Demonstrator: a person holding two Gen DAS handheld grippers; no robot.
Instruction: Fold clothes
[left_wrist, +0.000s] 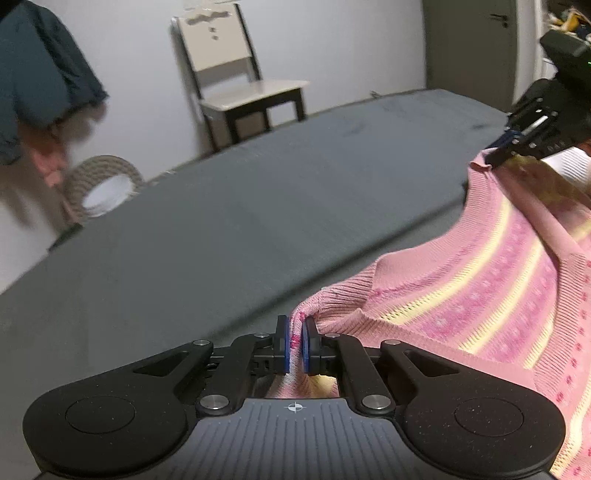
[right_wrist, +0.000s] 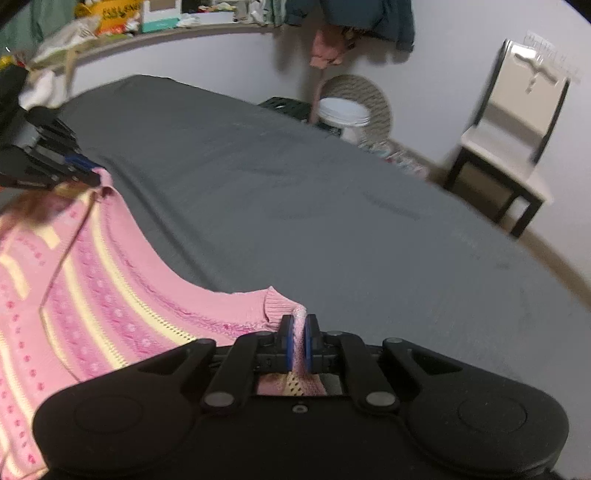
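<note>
The left tongs (left_wrist: 294, 345) are clamped on a corner of the pink striped sweater (left_wrist: 480, 280), the knit bunched between the two blue pads (left_wrist: 282, 345). They point forward and level over the grey bed (left_wrist: 221, 221), low above the sheet. From that corner the sweater stretches away to the right, hanging in a sagging curve above the bed, its yellow and magenta bands running along the span.

At the far end the right tongs (right_wrist: 298, 341) are clamped on the other corner of the sweater (right_wrist: 110, 295), a fold of ribbed hem pinched upright between the pads (right_wrist: 286, 341). They too sit level, aimed across the bed, roughly as high as their partner, so the garment is held up between the two.

Beyond the bed stand a wooden chair (left_wrist: 236, 74) against the wall, a woven basket (right_wrist: 364, 101) and dark clothes hanging (right_wrist: 369, 18).
</note>
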